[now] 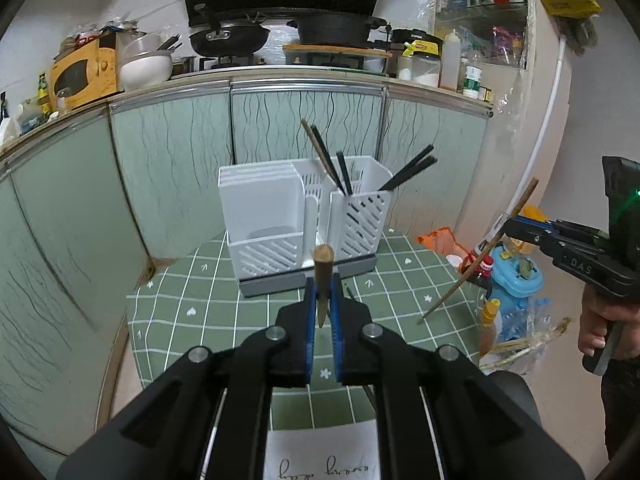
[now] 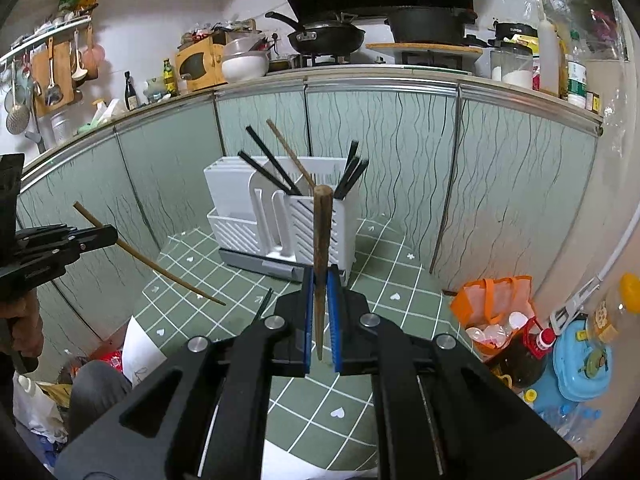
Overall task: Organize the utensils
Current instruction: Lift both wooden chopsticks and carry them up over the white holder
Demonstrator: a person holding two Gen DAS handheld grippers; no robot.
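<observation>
Left gripper (image 1: 323, 300) and right gripper (image 2: 320, 300) are each clamped on a wooden chopstick (image 1: 322, 280) (image 2: 321, 256), held near upright. The white utensil holder (image 1: 304, 220) is seen straight ahead of both (slotted compartment already stocked), the left slightly nearer.

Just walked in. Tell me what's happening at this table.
A person is sorting chopsticks, holding a two-finger gripper in each hand. The left gripper is shut on one brown wooden chopstick, and the right gripper is shut on another wooden chopstick. Both are held above the green checked tablecloth, short of the white utensil rack. The rack's slotted holder already has several black chopsticks and one brown one.
</observation>
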